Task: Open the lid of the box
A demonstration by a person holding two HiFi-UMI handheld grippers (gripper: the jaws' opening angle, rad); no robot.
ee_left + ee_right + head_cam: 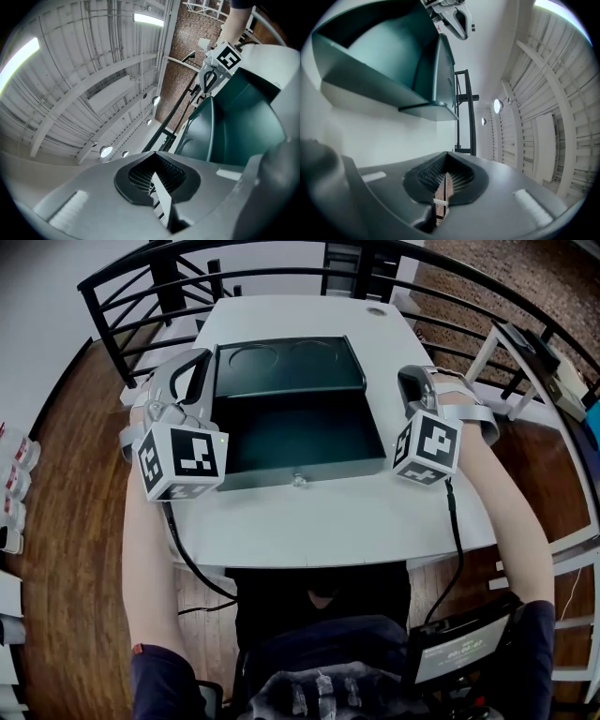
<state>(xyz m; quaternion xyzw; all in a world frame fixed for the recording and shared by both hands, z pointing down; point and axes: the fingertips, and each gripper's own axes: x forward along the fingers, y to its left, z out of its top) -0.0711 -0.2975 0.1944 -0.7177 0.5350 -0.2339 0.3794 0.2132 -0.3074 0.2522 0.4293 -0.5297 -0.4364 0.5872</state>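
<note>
While the dark green metal box (pixel 309 472) sits mid white table (pixel 328 517), its hinged lid (pixel 286 367) stands open, tilted back, with two round embossings on its inner face. Inside, only the box's bare dark floor shows. Small silver lock (pixel 298 480) on the front wall. Left gripper (pixel 157 176) is just beside the box's left wall, jaws together, nothing between. Right gripper (pixel 446 177) is just beside the right wall, jaws closed, nothing held.

box (pixel 309 472) open frm top, lid (pixel 286 367) blocks rear
</note>
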